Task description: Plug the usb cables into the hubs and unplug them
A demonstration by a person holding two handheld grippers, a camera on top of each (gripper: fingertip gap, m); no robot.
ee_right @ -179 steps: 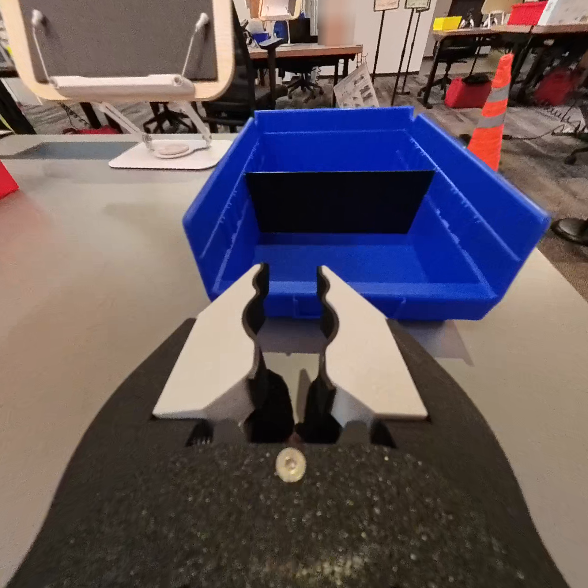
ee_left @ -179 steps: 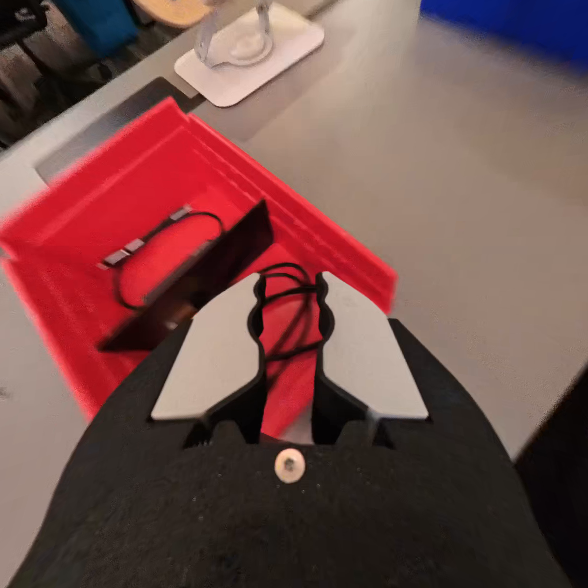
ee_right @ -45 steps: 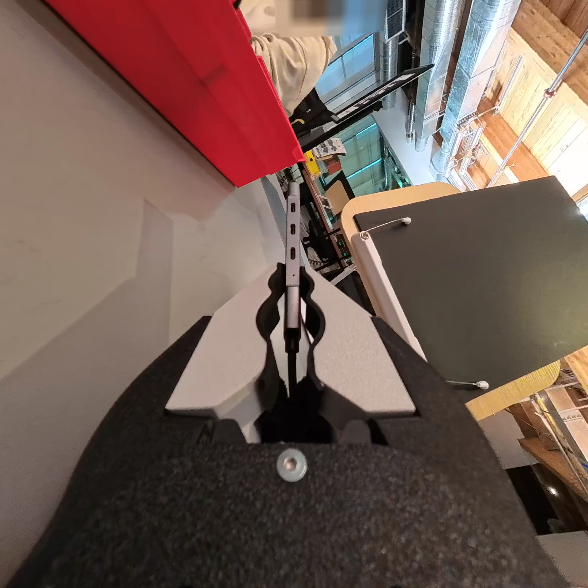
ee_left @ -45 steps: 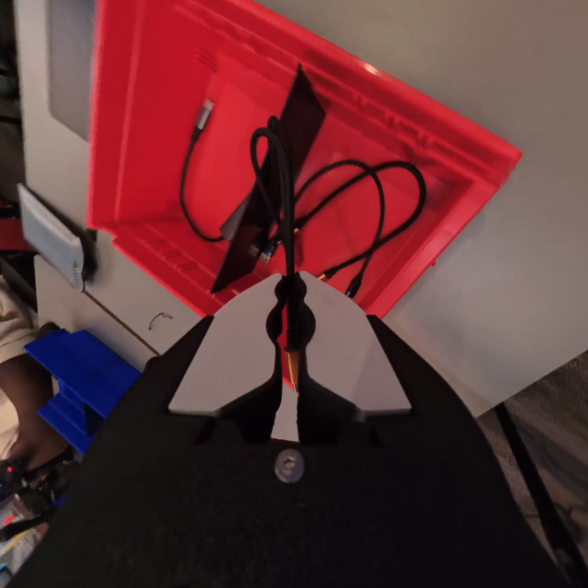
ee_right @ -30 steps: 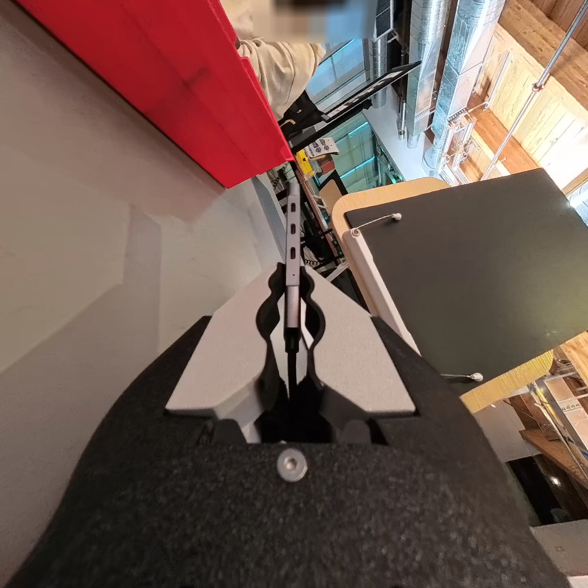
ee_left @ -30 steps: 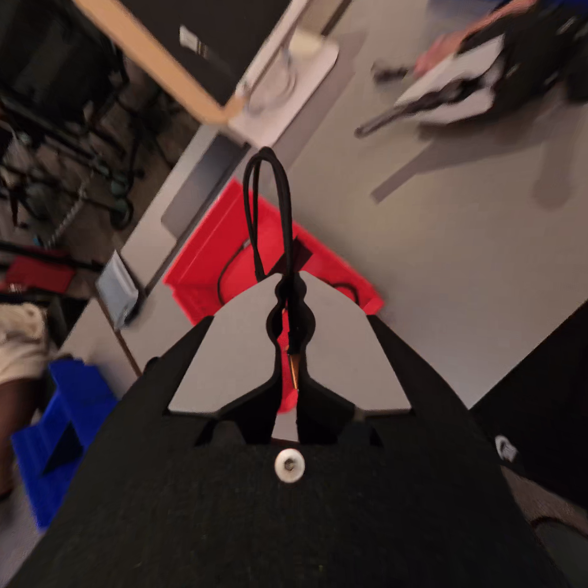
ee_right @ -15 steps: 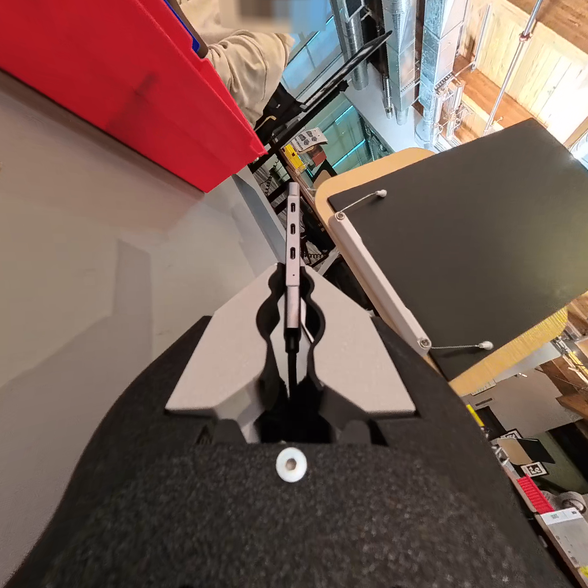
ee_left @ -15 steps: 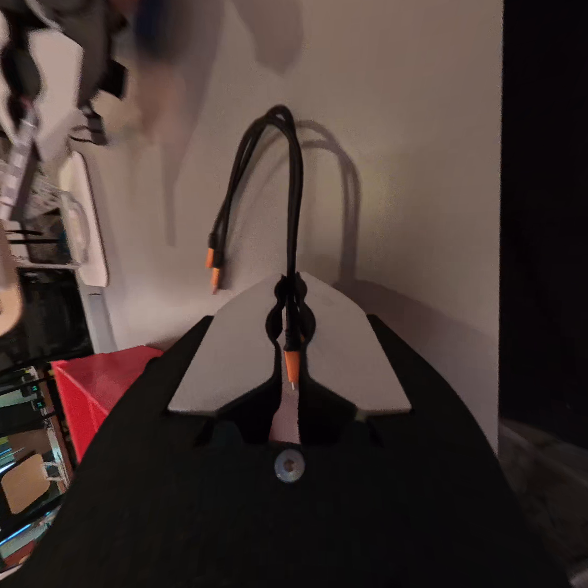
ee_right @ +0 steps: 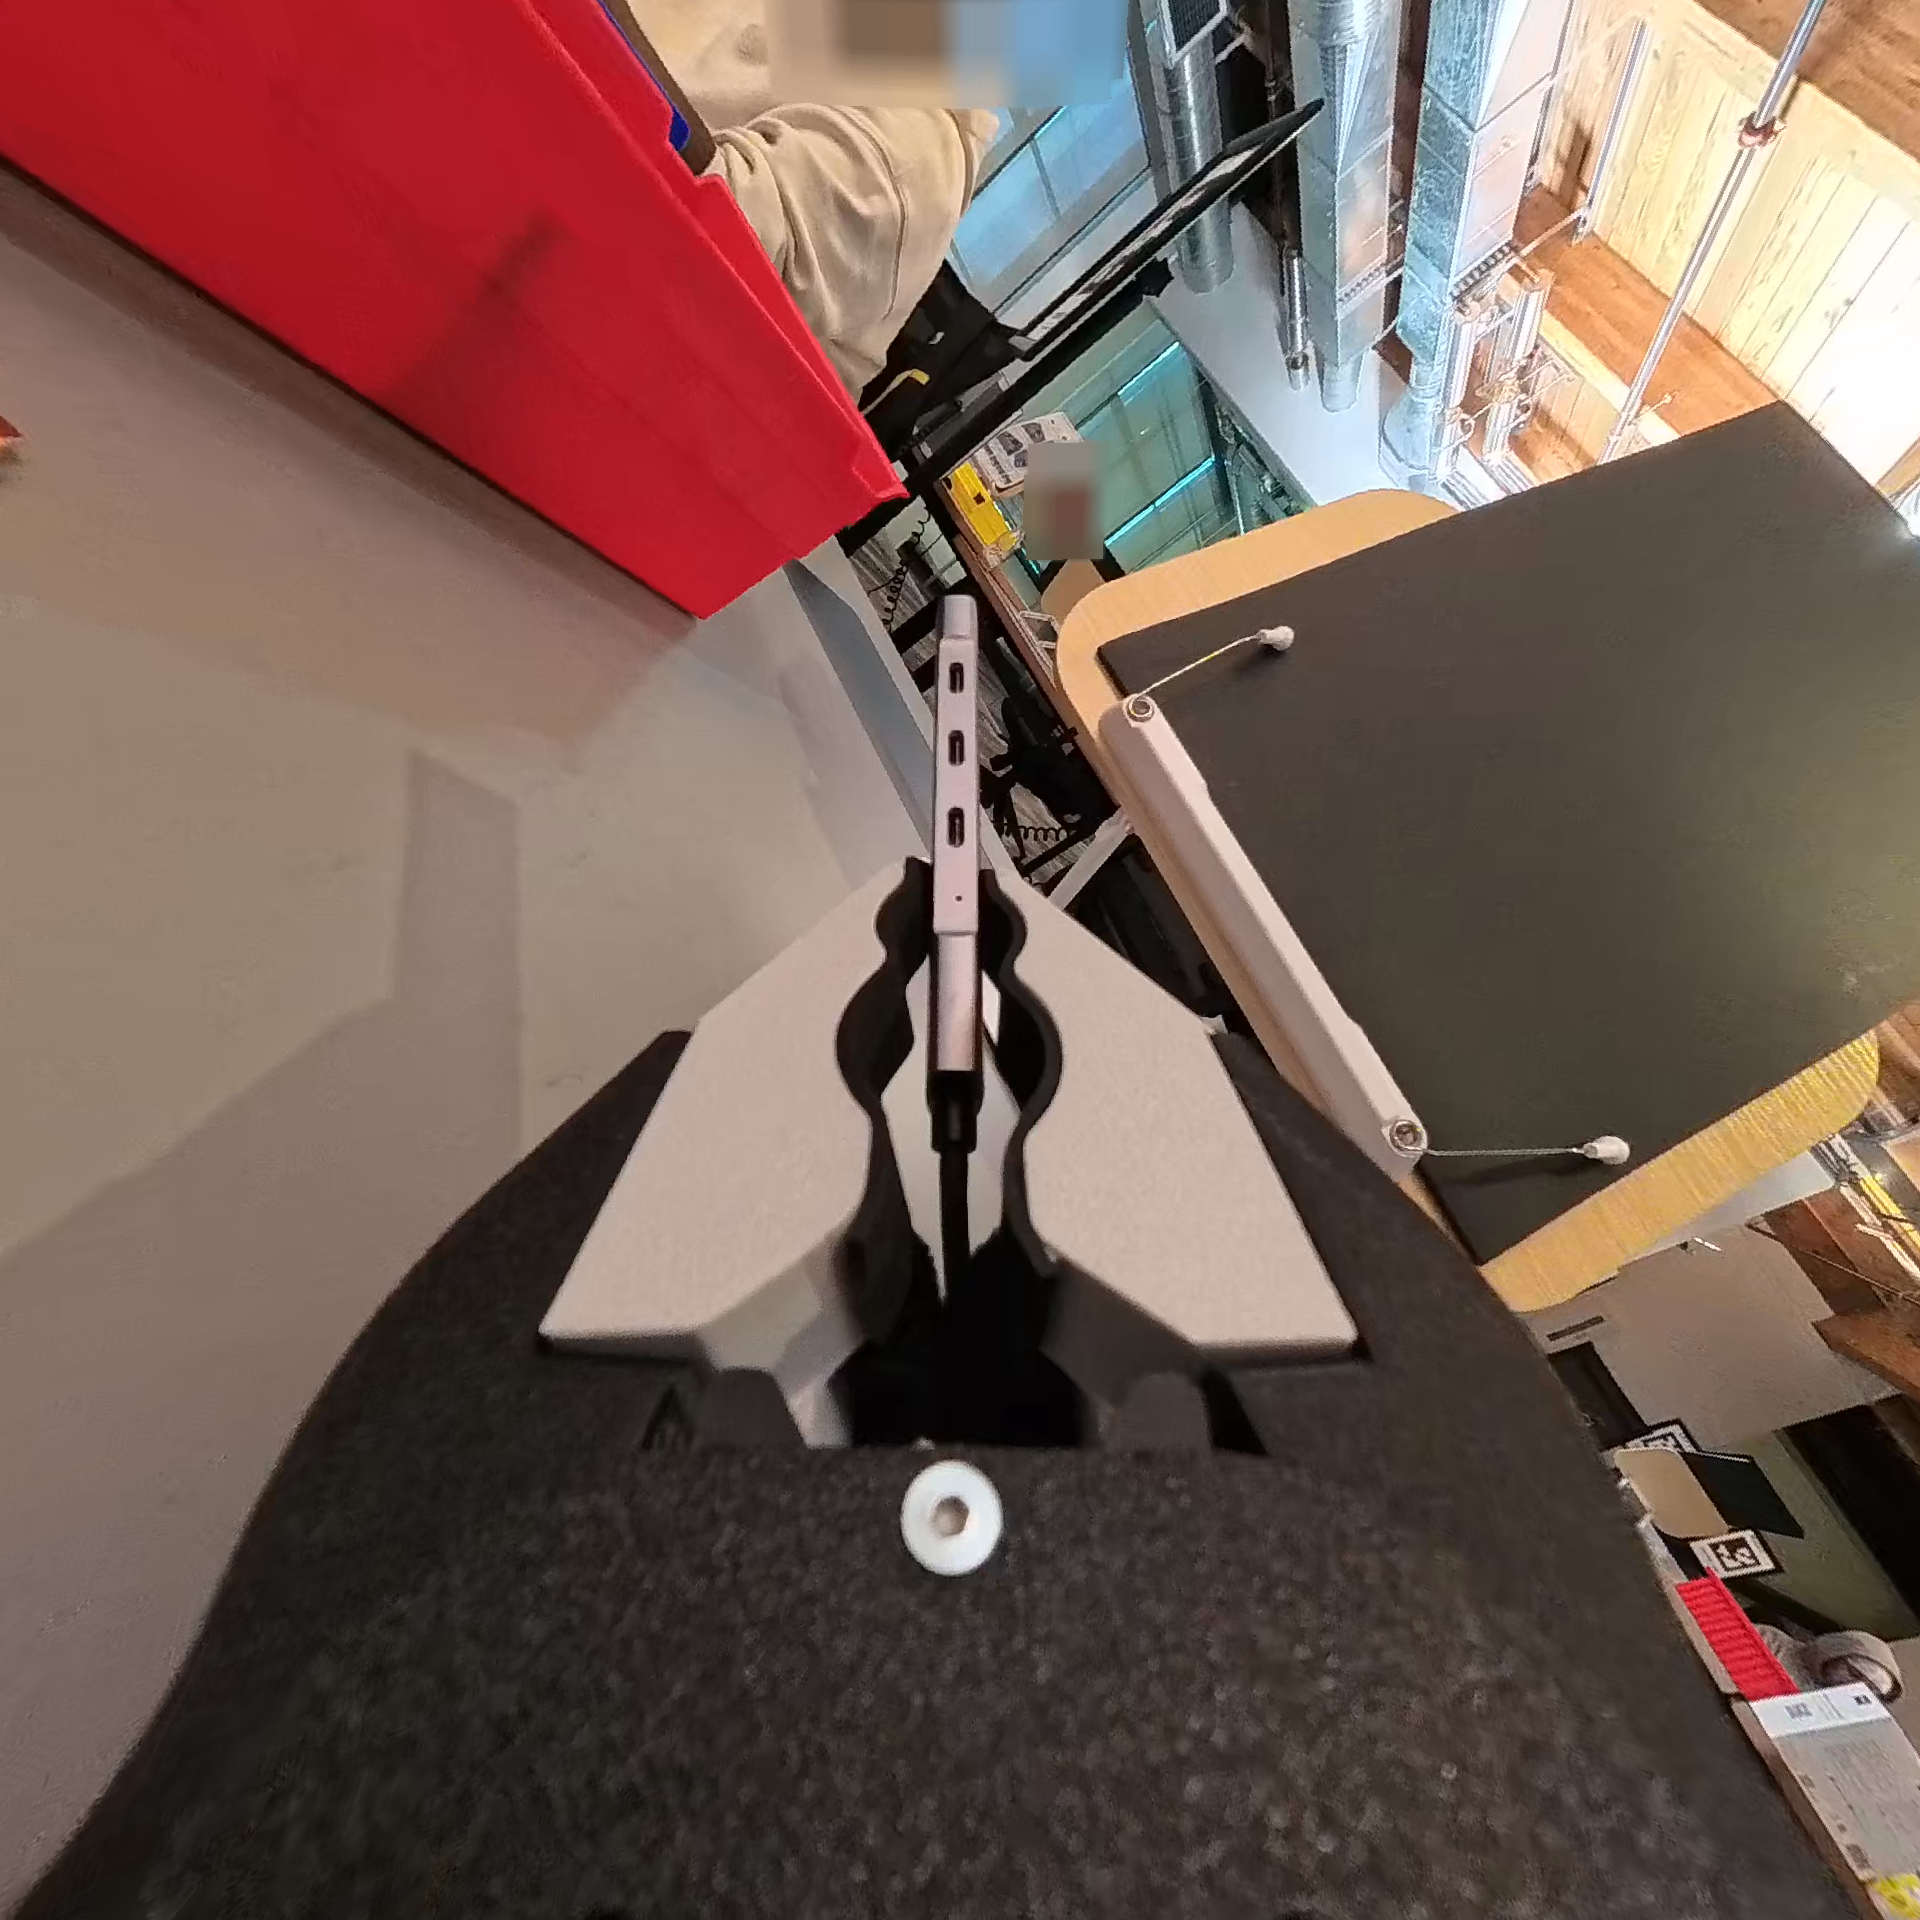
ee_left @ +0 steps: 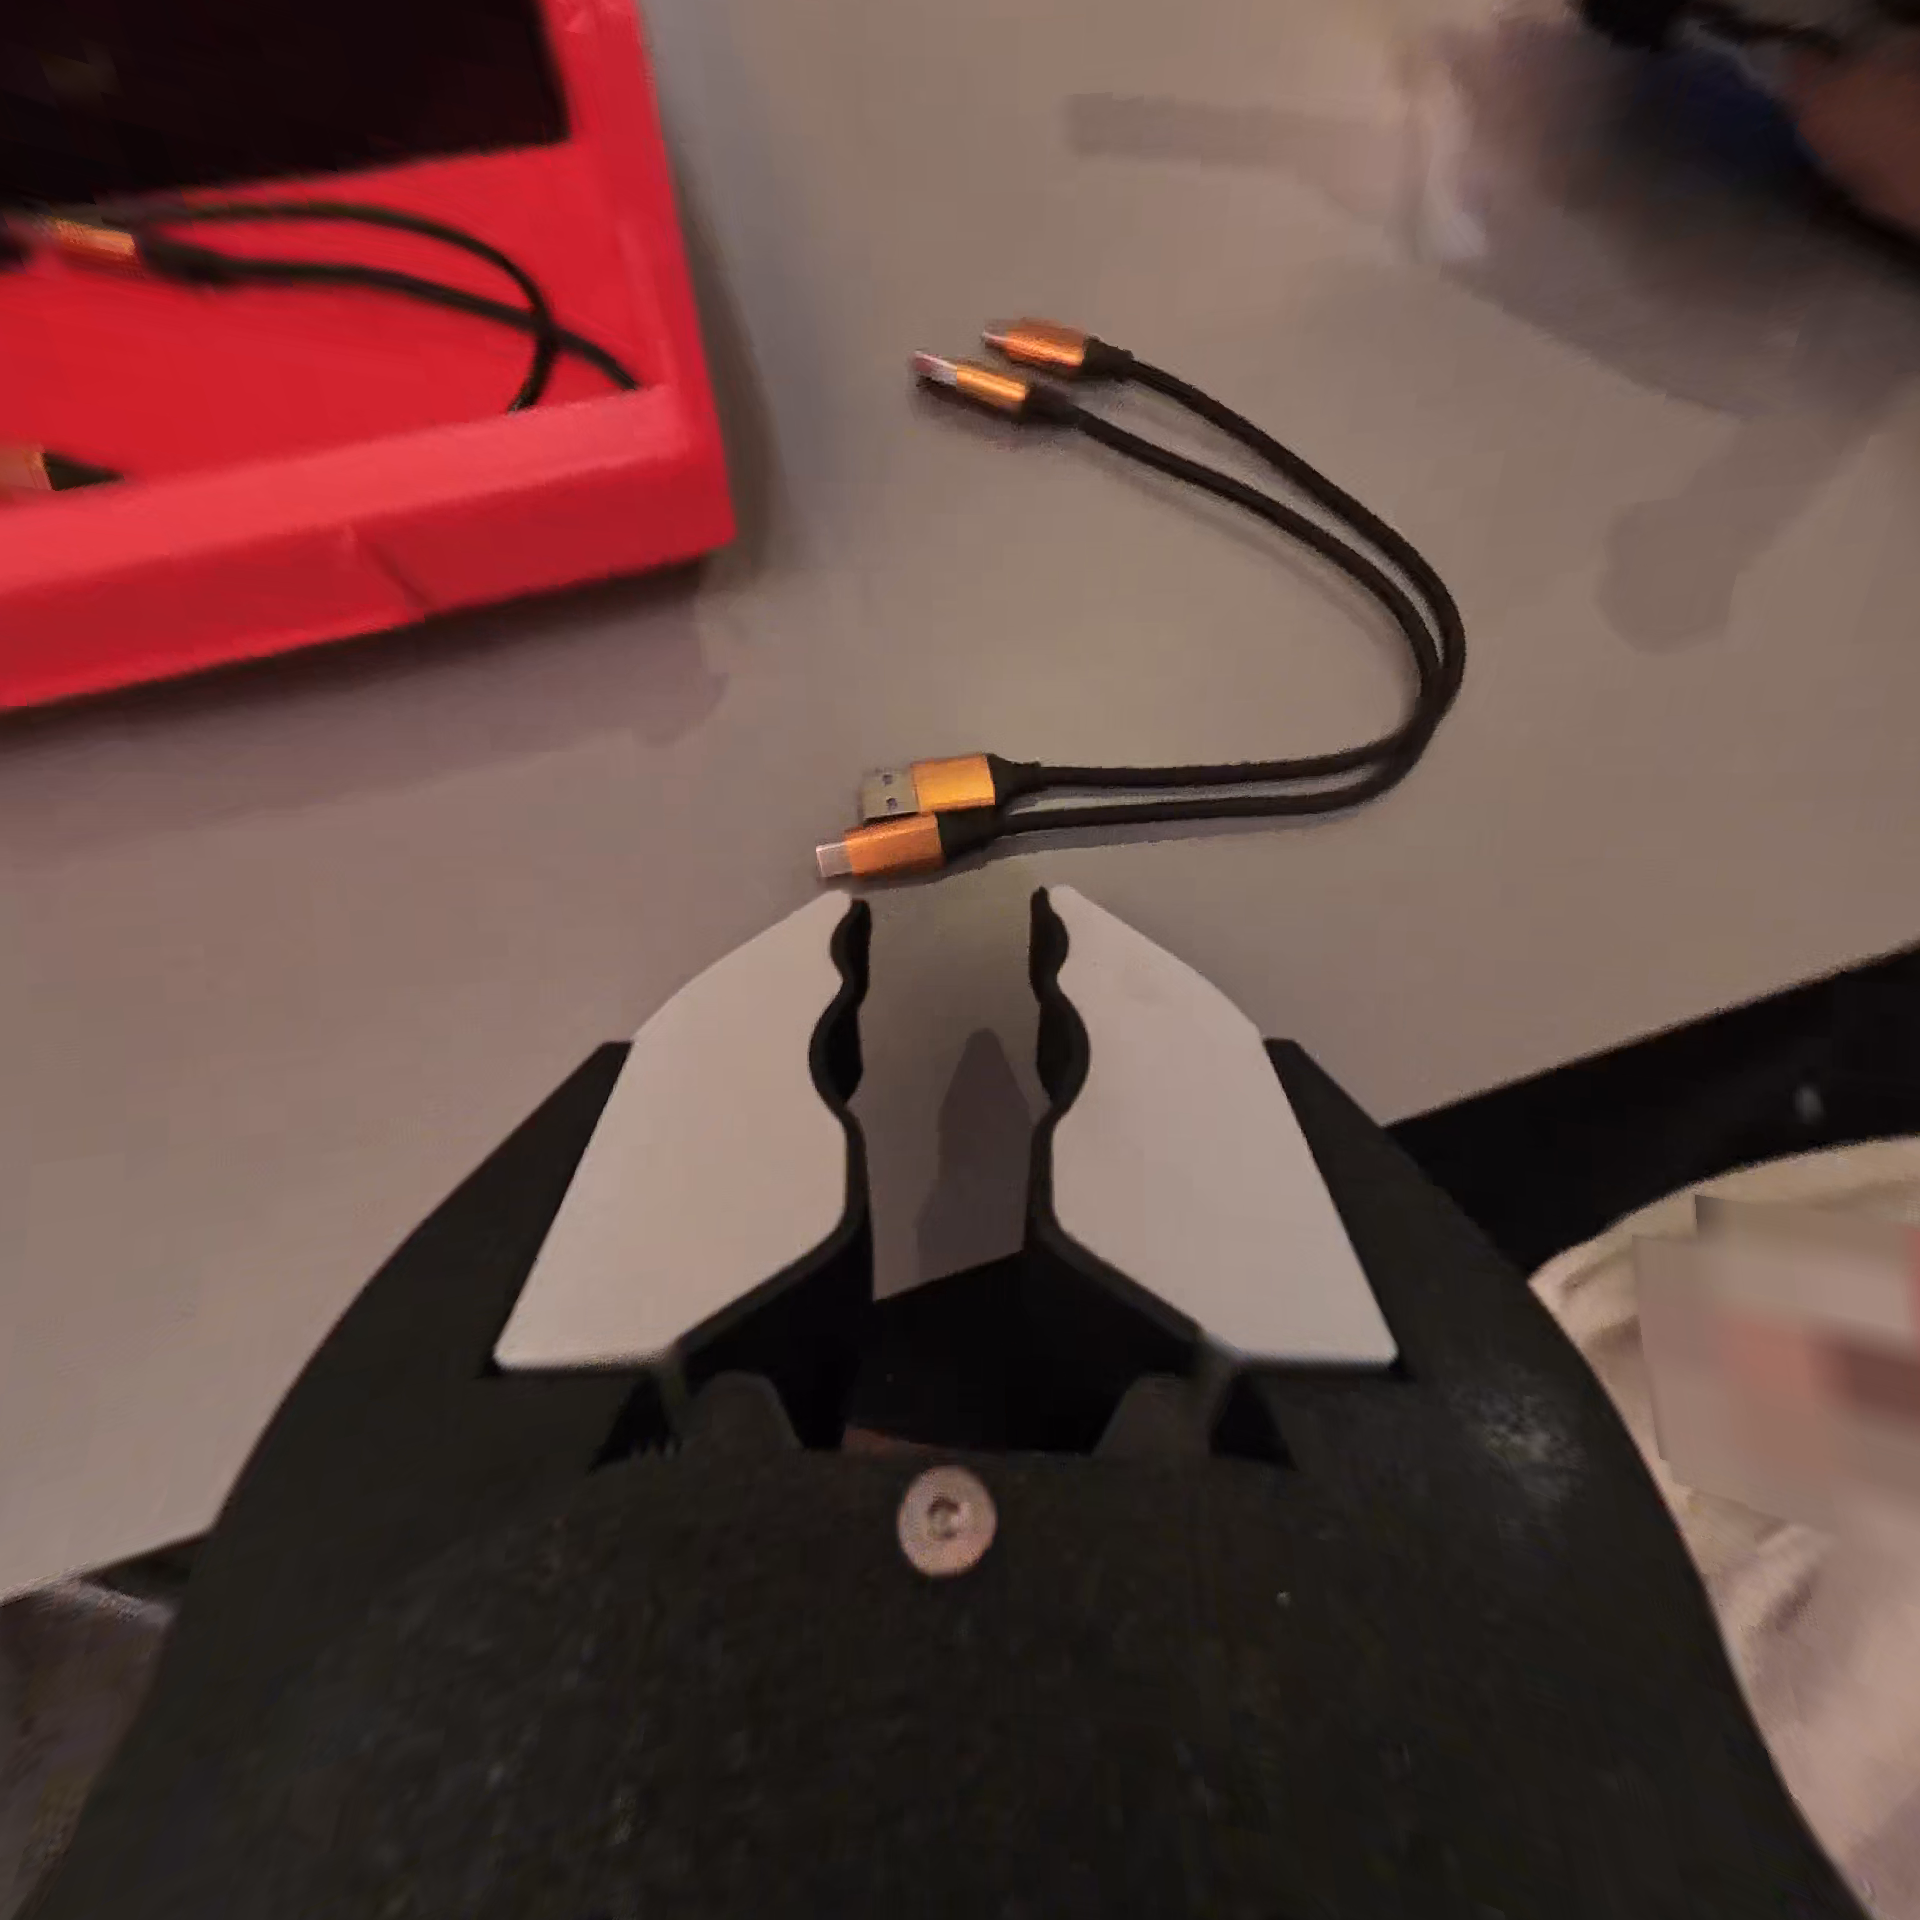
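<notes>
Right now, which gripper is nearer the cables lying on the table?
Left. The left gripper is open just short of the cables; the right gripper clamps a grey hub; no cables in its view.

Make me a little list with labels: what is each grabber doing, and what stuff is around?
left gripper: open, empty, above the grey table
nearest thing: two short black braided cables with orange metal plugs, lying on the table, apart from the fingertips
right gripper: shut on a slim silver metal hub with three small ports
nearby: red plastic bin with more cables inside
</notes>
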